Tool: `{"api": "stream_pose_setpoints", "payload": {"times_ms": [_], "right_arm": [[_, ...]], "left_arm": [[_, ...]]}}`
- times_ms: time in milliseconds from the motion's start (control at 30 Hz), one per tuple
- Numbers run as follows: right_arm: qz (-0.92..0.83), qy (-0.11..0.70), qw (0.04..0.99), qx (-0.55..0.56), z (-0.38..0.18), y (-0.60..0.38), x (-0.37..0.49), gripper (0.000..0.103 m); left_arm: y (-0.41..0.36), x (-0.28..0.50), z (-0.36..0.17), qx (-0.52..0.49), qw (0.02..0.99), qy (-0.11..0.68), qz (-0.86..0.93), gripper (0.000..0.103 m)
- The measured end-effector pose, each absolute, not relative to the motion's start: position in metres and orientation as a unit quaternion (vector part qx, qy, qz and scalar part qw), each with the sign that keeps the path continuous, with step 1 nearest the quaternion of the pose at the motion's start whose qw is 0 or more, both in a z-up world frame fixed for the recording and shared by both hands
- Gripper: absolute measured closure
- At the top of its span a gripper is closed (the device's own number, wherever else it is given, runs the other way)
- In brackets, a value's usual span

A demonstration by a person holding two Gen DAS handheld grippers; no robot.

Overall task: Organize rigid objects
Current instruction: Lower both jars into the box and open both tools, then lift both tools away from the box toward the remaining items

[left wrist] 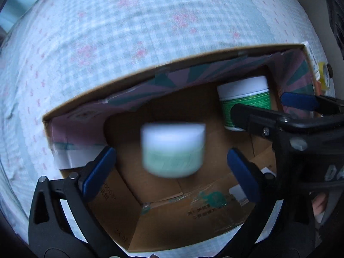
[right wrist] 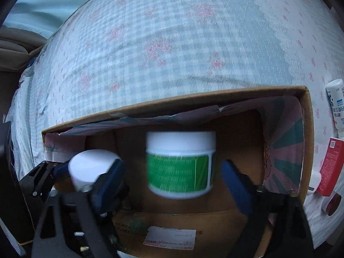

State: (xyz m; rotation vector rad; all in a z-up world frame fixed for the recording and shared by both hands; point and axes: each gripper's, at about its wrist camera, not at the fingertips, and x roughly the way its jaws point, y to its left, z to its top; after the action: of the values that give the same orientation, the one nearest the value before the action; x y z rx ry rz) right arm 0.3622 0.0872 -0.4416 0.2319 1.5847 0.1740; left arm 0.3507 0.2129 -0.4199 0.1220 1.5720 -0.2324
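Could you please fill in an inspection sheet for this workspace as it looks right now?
Surface: checked bedsheet with pink flowers, rumpled.
Job's things: open cardboard box on the sheet; inside it, a pale green jar and a green-label jar, both white-lidded and blurred.
Clutter: outside the box on the right, a white bottle, a red carton and a small dark red round thing.
Grippers: left gripper open, pads clear of the pale jar; right gripper open, pads clear of the green-label jar.
Cables: nothing seen.
Surroundings: pale blue fabric beyond the sheet; a fingertip at the edge.
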Motion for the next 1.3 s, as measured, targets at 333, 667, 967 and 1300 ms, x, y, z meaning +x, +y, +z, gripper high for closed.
{"api": "stream_pose_setpoints", "payload": {"times_ms": [333, 667, 967, 1300], "right_arm": [[0.06, 0.715, 0.687, 0.11, -0.431, 0.072, 0.355, 0.0], [0.063, 0.693, 0.713, 0.086, -0.384, 0.078, 0.333, 0.0], [0.089, 0.659, 0.745, 0.044, -0.305, 0.087, 0.275, 0.0], [0.056, 0.591, 0.803, 0.05, -0.216, 0.05, 0.188, 0.0]], "left_arm": [[0.226, 0.336, -0.405, 0.031, 0.7, 0.708, -0.09, 0.0], [0.231, 0.308, -0.342, 0.025, 0.735, 0.674, -0.072, 0.0], [0.244, 0.233, -0.251, -0.018, 0.779, 0.625, -0.049, 0.0], [0.222, 0.151, -0.173, -0.006, 0.846, 0.532, -0.031, 0.0]]}}
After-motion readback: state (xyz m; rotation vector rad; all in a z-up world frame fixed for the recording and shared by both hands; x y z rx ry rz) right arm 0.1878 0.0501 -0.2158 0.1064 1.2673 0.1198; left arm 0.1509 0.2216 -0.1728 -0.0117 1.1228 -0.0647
